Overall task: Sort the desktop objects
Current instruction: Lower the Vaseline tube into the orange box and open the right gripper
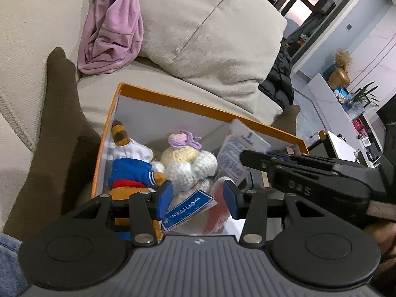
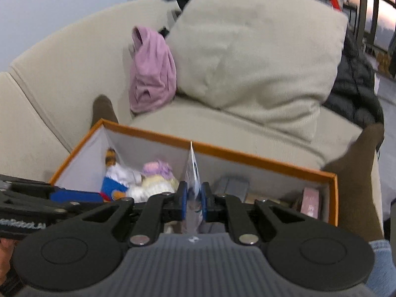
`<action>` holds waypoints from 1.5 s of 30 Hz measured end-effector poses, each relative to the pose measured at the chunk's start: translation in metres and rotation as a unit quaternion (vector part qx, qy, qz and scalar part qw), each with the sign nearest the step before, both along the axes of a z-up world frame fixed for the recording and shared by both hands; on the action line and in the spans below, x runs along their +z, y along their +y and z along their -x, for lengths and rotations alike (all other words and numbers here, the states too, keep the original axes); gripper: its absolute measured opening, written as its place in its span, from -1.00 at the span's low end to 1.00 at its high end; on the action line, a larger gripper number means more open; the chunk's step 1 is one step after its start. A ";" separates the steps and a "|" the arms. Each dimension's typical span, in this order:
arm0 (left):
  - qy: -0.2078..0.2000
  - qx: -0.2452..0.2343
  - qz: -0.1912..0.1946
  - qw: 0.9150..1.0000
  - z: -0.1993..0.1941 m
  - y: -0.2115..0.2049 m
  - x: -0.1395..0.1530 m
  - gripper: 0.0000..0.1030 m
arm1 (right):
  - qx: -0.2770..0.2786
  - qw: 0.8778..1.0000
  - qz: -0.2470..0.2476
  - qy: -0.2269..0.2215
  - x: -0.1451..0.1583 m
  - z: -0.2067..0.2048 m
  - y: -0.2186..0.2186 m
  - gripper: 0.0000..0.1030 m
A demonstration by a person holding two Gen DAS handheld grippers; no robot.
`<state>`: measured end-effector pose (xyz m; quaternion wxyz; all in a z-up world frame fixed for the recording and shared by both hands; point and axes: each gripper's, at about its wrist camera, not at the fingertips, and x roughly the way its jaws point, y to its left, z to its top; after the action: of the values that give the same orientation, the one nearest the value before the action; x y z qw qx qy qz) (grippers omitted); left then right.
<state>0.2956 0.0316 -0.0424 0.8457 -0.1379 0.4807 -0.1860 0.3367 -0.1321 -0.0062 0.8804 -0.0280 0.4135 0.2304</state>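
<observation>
Now the right gripper [image 2: 193, 201] has its jaws clamped on a thin white packet [image 2: 191, 170], held upright over the middle of the orange box [image 2: 247, 154]. It should go down slowly into the gap, perhaps beside the knitted doll [image 2: 158, 180], before release. At lower centre, the left gripper [image 1: 198, 199] hangs with jaws apart, holding nothing.

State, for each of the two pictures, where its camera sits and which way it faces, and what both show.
Left wrist: on the open left gripper, looking down into the orange box at plush toys; the right gripper enters from the right.
Right wrist: on the right gripper, shut on a thin white packet.
Shared: box, toys, pink cloth, beige sofa.
</observation>
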 end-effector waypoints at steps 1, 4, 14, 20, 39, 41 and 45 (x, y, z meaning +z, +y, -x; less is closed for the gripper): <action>0.000 -0.001 0.001 1.000 0.001 0.000 0.000 0.02 | -0.002 1.000 -0.003 0.004 -0.002 -0.002 0.001 -0.79; 0.000 0.003 0.003 1.000 0.001 0.002 0.000 0.02 | -0.011 1.000 -0.011 -0.001 -0.004 -0.001 0.004 -0.80; 0.006 0.003 0.004 1.000 0.003 0.001 -0.001 0.02 | 0.002 1.000 0.018 -0.022 -0.011 0.015 0.010 -0.72; 0.011 0.001 0.000 1.000 0.002 -0.001 -0.004 0.02 | 0.015 1.000 0.014 0.006 -0.007 0.009 0.006 -0.64; 0.011 0.000 0.001 1.000 0.003 -0.001 -0.004 0.02 | -0.055 0.998 -0.002 -0.021 -0.012 -0.003 0.009 -0.73; 0.011 -0.001 -0.002 1.000 0.003 -0.002 -0.004 0.02 | -0.049 0.998 0.001 -0.031 -0.009 -0.001 0.009 -0.71; 0.000 -0.009 -0.015 1.000 0.005 -0.007 0.001 0.02 | -0.039 0.999 -0.012 -0.033 0.002 0.008 0.003 -0.67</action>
<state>0.2901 0.0245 -0.0410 0.8462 -0.1210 0.4845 -0.1862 0.3285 -0.1289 -0.0041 0.9020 -0.0087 0.3825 0.2000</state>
